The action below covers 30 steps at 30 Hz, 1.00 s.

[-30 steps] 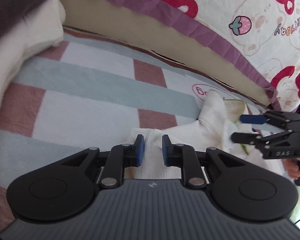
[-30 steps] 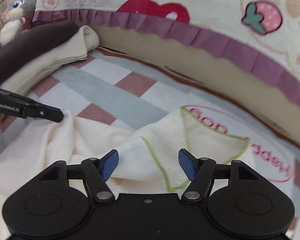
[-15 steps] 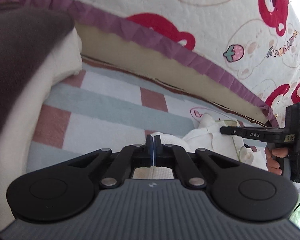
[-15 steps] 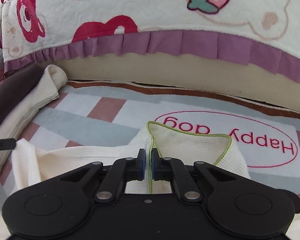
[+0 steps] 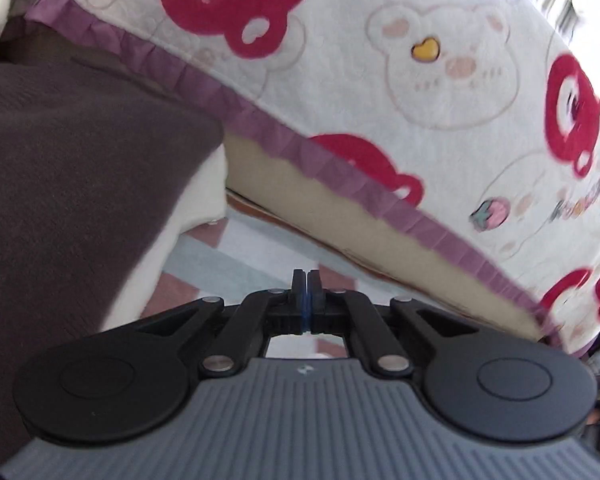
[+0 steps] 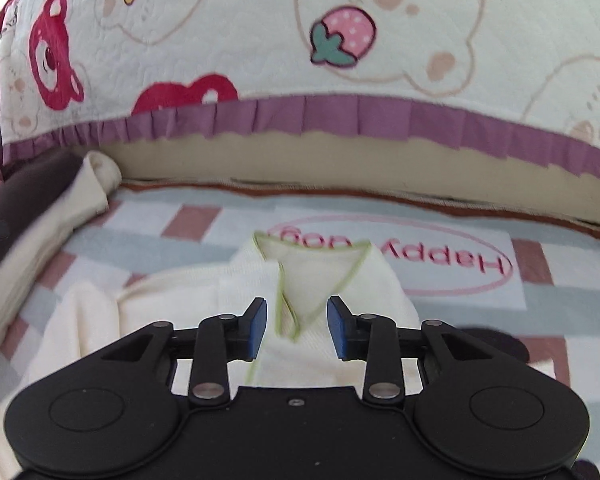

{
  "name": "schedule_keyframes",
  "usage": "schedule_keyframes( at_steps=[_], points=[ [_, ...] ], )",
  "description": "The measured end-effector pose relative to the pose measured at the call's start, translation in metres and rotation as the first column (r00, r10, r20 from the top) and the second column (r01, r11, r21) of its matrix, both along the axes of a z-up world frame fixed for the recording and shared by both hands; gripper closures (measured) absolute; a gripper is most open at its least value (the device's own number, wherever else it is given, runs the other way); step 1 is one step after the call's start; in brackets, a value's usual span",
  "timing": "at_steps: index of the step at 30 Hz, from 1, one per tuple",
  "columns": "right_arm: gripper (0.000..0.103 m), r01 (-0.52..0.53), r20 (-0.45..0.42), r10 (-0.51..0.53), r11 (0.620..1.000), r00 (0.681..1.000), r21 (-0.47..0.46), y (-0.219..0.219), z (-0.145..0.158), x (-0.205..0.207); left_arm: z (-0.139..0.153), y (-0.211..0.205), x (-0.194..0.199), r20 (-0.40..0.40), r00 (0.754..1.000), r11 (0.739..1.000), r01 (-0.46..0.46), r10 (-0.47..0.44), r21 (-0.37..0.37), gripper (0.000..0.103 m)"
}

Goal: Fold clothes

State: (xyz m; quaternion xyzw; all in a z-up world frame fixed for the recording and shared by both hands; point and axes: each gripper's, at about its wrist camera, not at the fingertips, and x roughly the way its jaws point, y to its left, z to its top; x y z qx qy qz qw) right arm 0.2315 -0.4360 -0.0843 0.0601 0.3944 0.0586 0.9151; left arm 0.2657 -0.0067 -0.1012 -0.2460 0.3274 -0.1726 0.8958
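Both tongs show in their own wrist views. Left gripper (image 5: pixel 306 286) has its jaws pressed together, blue pads meeting with no gap; whether any cloth is pinched between them cannot be told, since no fabric shows at the tips, only a small pale patch in the window behind them. Just to its left and close up sits a dark brown folded cloth (image 5: pixel 72 200) lying on a cream folded cloth (image 5: pixel 172 248), whose edge runs down beside the left jaw. Beyond the tips lies the checked mat (image 5: pixel 236 256) in pink, grey and white squares, and past that rises the side of a bed, with its tan mattress edge (image 5: pixel 320 204) under a quilt (image 5: pixel 420 80) printed with red bears and trimmed in a purple frill.

Right gripper (image 6: pixel 297 326) has its jaws opening, blue pads standing apart. The cream garment (image 6: pixel 180 300) with green-stitched edging lies directly beneath and ahead of it, its V-shaped neckline (image 6: pixel 316 280) showing in the gap between the pads; neither pad presses on the fabric. The garment spreads away to the left of this gripper in loose folds over the same mat. Just beyond the neckline the mat carries a pink oval with the words "Happy dog" (image 6: pixel 440 264), seen upside down. Far to the left the stack of brown and cream cloths appears again near the bed's side, well apart from the right gripper
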Motion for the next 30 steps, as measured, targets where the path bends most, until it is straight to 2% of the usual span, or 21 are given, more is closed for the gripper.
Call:
schedule_keyframes(
  at_steps=[2, 3, 4, 7, 10, 11, 12, 13, 14, 15, 18, 19, 20, 21, 22, 23, 24, 25, 27, 30],
  points=[
    [0.065, 0.032, -0.05, -0.031, 0.999, 0.998, 0.018, -0.008, -0.006, -0.008, -0.018, -0.003, 0.011, -0.107, 0.993, 0.995, 0.046, -0.055, -0.084, 0.102],
    [0.065, 0.057, -0.066, -0.055, 0.998, 0.996, 0.029, -0.011, -0.008, -0.012, -0.022, -0.007, 0.014, -0.135, 0.987, 0.992, 0.075, -0.088, -0.098, 0.1],
    [0.064, 0.076, -0.077, -0.072, 0.996, 0.994, 0.046, -0.014, -0.01, -0.017, -0.024, -0.014, 0.015, -0.144, 0.982, 0.99, 0.111, -0.122, -0.083, 0.1],
    [0.057, 0.096, -0.117, -0.085, 0.992, 0.989, 0.086, -0.016, -0.015, -0.028, -0.022, -0.039, 0.013, -0.129, 0.976, 0.982, 0.185, -0.178, 0.043, 0.097],
    [0.058, 0.033, -0.16, -0.013, 0.992, 0.987, 0.121, -0.009, -0.022, -0.029, -0.029, -0.047, 0.013, -0.151, 0.968, 0.976, 0.211, -0.201, 0.052, 0.093],
    [0.057, 0.029, -0.173, -0.004, 0.989, 0.985, 0.144, -0.008, -0.025, -0.028, -0.032, -0.048, 0.014, -0.16, 0.965, 0.974, 0.22, -0.209, 0.05, 0.087],
    [0.057, 0.033, -0.182, -0.002, 0.985, 0.983, 0.171, -0.007, -0.027, -0.026, -0.032, -0.052, 0.013, -0.157, 0.962, 0.968, 0.236, -0.221, 0.08, 0.075],
    [0.056, 0.049, -0.187, -0.012, 0.98, 0.982, 0.194, -0.007, -0.03, -0.024, -0.032, -0.058, 0.012, -0.15, 0.962, 0.959, 0.25, -0.23, 0.132, 0.068],
    [0.05, 0.074, -0.191, -0.033, 0.974, 0.981, 0.213, -0.008, -0.032, -0.021, -0.033, -0.064, 0.012, -0.151, 0.96, 0.949, 0.262, -0.238, 0.174, 0.053],
    [0.048, 0.1, -0.195, -0.054, 0.967, 0.979, 0.233, -0.009, -0.035, -0.019, -0.034, -0.07, 0.011, -0.155, 0.957, 0.938, 0.274, -0.245, 0.211, 0.046],
    [0.047, 0.227, -0.239, -0.156, 0.924, 0.958, 0.307, -0.018, -0.045, -0.011, -0.045, -0.081, 0.019, -0.189, 0.951, 0.937, 0.283, -0.246, 0.204, 0.043],
    [0.046, 0.265, -0.25, -0.187, 0.907, 0.95, 0.328, -0.021, -0.049, -0.009, -0.051, -0.084, 0.022, -0.19, 0.951, 0.938, 0.282, -0.245, 0.2, 0.043],
    [0.045, 0.293, -0.259, -0.211, 0.894, 0.942, 0.338, -0.023, -0.052, -0.007, -0.054, -0.087, 0.023, -0.177, 0.952, 0.933, 0.284, -0.248, 0.221, 0.05],
    [0.046, 0.304, -0.257, -0.226, 0.896, 0.94, 0.323, -0.023, -0.053, -0.006, -0.057, -0.091, 0.024, -0.162, 0.954, 0.925, 0.286, -0.251, 0.25, 0.085],
    [0.059, 0.299, -0.239, -0.234, 0.91, 0.942, 0.289, -0.021, -0.052, -0.006, -0.056, -0.093, 0.022, -0.148, 0.954, 0.915, 0.292, -0.259, 0.278, 0.101],
    [0.081, 0.294, -0.222, -0.24, 0.922, 0.945, 0.254, -0.019, -0.051, -0.005, -0.053, -0.095, 0.019, -0.135, 0.954, 0.904, 0.298, -0.269, 0.306, 0.1],
    [0.089, 0.28, -0.2, -0.237, 0.934, 0.951, 0.224, -0.018, -0.05, -0.006, -0.051, -0.096, 0.017, -0.121, 0.953, 0.892, 0.303, -0.278, 0.334, 0.1],
    [0.096, 0.253, -0.167, -0.221, 0.945, 0.961, 0.209, -0.017, -0.047, -0.008, -0.046, -0.095, 0.015, -0.112, 0.954, 0.893, 0.301, -0.28, 0.335, 0.1],
    [0.099, 0.222, -0.105, -0.203, 0.952, 0.973, 0.21, -0.019, -0.038, -0.015, -0.036, -0.089, 0.012, -0.095, 0.956, 0.901, 0.293, -0.277, 0.32, 0.1],
    [0.1, 0.217, -0.061, -0.209, 0.95, 0.976, 0.226, -0.025, -0.028, -0.021, -0.021, -0.081, 0.007, -0.07, 0.96, 0.913, 0.28, -0.272, 0.297, 0.1]
  ],
)
